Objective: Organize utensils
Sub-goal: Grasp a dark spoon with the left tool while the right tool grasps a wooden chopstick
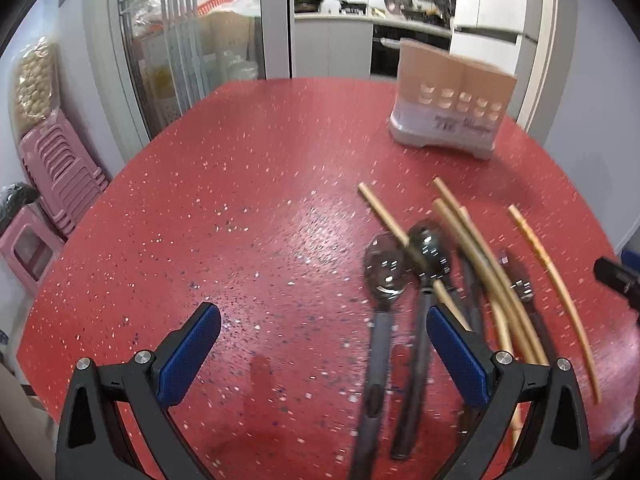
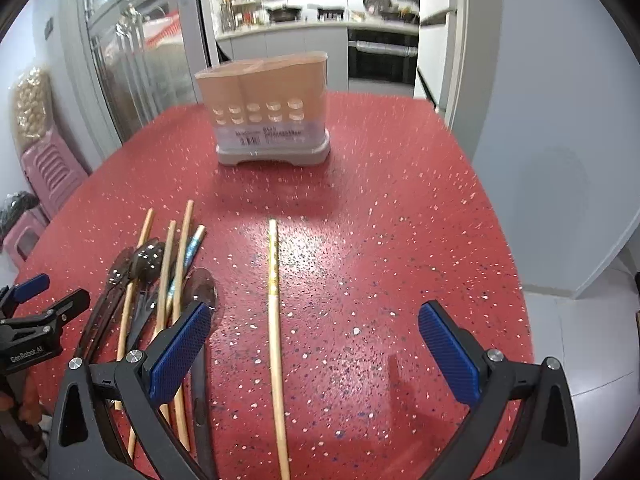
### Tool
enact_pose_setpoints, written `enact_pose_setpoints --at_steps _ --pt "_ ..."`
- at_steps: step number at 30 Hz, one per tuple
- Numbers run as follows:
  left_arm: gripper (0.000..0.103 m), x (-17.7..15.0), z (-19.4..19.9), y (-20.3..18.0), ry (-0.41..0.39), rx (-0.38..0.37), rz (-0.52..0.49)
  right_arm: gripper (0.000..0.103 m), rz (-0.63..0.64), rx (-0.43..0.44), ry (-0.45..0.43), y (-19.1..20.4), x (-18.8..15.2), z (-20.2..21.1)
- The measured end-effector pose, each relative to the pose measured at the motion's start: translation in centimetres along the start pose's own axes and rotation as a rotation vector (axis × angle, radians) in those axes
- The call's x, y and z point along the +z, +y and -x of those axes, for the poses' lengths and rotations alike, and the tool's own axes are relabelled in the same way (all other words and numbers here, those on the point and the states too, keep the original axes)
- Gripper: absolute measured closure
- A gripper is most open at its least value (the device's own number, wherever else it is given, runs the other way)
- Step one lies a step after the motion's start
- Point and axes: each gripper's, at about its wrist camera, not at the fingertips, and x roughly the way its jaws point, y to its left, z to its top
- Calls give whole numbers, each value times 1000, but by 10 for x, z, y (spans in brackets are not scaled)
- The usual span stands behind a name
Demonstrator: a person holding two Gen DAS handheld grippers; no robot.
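A pile of wooden chopsticks [image 1: 484, 256] and dark-handled metal spoons [image 1: 386, 268] lies on the red speckled table [image 1: 240, 200]. One chopstick [image 2: 275, 320] lies apart, between my right gripper's open fingers. The tan and grey utensil holder [image 2: 268, 112] stands upright at the far side; it also shows in the left wrist view [image 1: 452, 104]. My left gripper [image 1: 323, 344] is open and empty, just left of the pile. My right gripper [image 2: 314, 344] is open and empty above the single chopstick. The pile [image 2: 160, 280] lies to its left.
Pink plastic stools [image 1: 60, 176] are stacked left of the table. A glass-door cabinet [image 1: 188, 40] and a kitchen counter [image 1: 360, 12] stand behind. The table's right edge drops to a white floor [image 2: 592, 340]. The left gripper [image 2: 28, 320] shows at the right view's left edge.
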Motion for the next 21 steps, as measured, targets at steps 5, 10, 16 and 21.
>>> enact_pose_setpoints --at_steps 5,10,16,21 --pt "0 2 -14 4 50 -21 -32 0 -8 29 87 -8 11 -21" --pt "0 4 -27 5 102 -64 -38 9 5 56 170 -7 17 -44" --pt "0 12 -38 5 133 -72 -47 28 54 60 250 5 27 -73" --pt "5 20 -40 -2 150 -74 -89 42 129 27 289 18 38 -85"
